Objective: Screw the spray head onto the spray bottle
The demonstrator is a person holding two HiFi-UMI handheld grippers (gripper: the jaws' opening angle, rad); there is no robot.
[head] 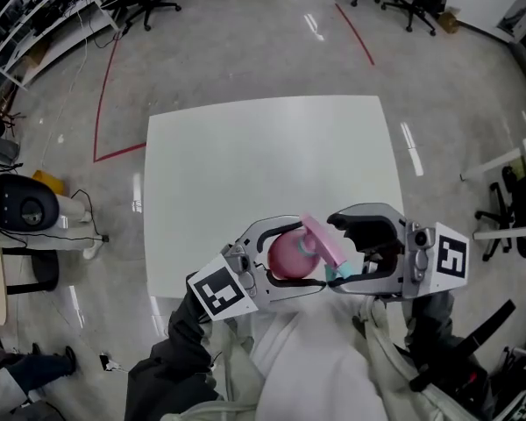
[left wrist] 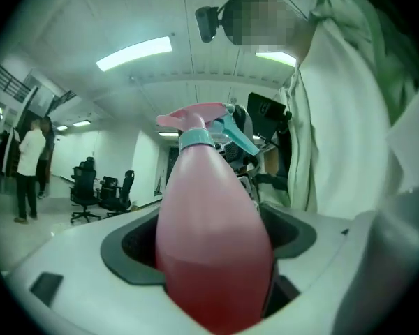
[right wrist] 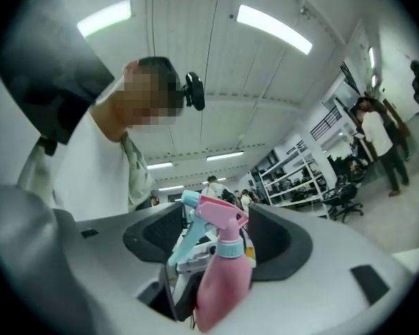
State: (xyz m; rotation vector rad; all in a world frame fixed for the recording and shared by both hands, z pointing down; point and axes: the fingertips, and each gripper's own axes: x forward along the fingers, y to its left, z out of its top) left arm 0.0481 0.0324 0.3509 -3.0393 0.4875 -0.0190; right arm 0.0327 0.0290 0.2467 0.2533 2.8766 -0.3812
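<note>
Nothing readable is being shown tbh; just square patterns are being carried by the left marker cube (head: 217, 292) and right marker cube (head: 451, 254) beside the spray bottle (head: 287, 254).

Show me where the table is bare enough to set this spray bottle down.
The white table is bare from its far edge to both side edges. It is crowded only at the near edge, where left claw and right claw meet at the spray bottle.
</note>
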